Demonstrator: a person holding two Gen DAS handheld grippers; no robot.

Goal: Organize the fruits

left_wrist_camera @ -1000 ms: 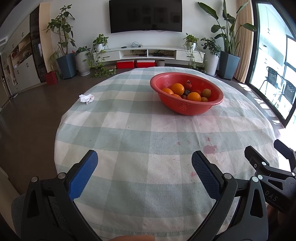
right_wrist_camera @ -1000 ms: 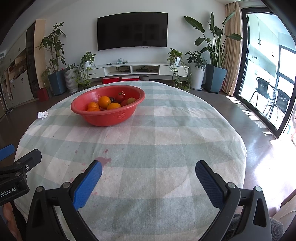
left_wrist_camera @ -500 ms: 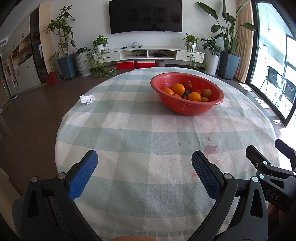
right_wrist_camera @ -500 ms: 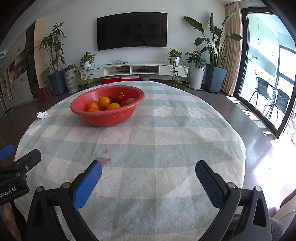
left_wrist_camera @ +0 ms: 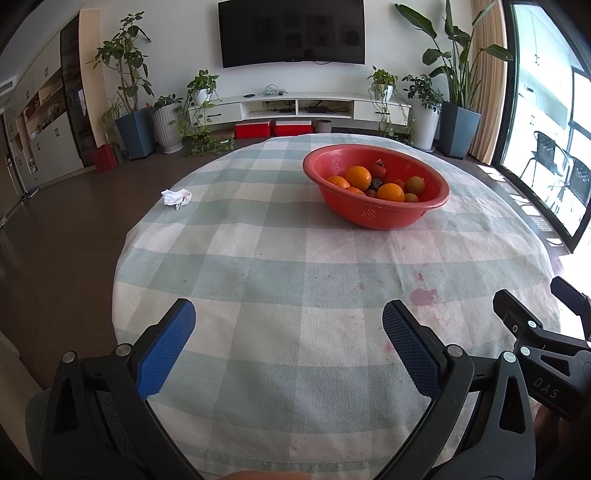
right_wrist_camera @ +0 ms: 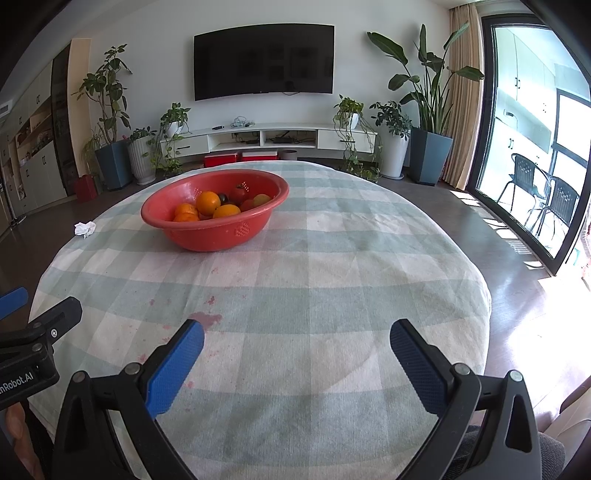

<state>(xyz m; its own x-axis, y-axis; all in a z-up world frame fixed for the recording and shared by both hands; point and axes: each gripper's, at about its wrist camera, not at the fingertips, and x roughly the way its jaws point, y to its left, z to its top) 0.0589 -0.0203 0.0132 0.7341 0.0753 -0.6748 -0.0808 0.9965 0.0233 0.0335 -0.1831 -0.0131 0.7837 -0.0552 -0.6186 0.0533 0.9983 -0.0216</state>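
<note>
A red bowl [left_wrist_camera: 384,214] stands on the far right part of the round checked table [left_wrist_camera: 258,280]; it also shows in the right wrist view [right_wrist_camera: 218,232]. It holds several oranges [left_wrist_camera: 358,176], a red tomato [right_wrist_camera: 237,194] and a few darker fruits. My left gripper [left_wrist_camera: 288,343] is open and empty over the near table edge. My right gripper [right_wrist_camera: 296,354] is open and empty, also near the front edge. Each gripper's body shows at the side of the other's view.
A crumpled white tissue [left_wrist_camera: 176,196] lies at the table's far left edge. Red stains [left_wrist_camera: 424,294] mark the cloth near the front. Beyond the table are a TV [left_wrist_camera: 291,33], a low white cabinet, potted plants and a glass door on the right.
</note>
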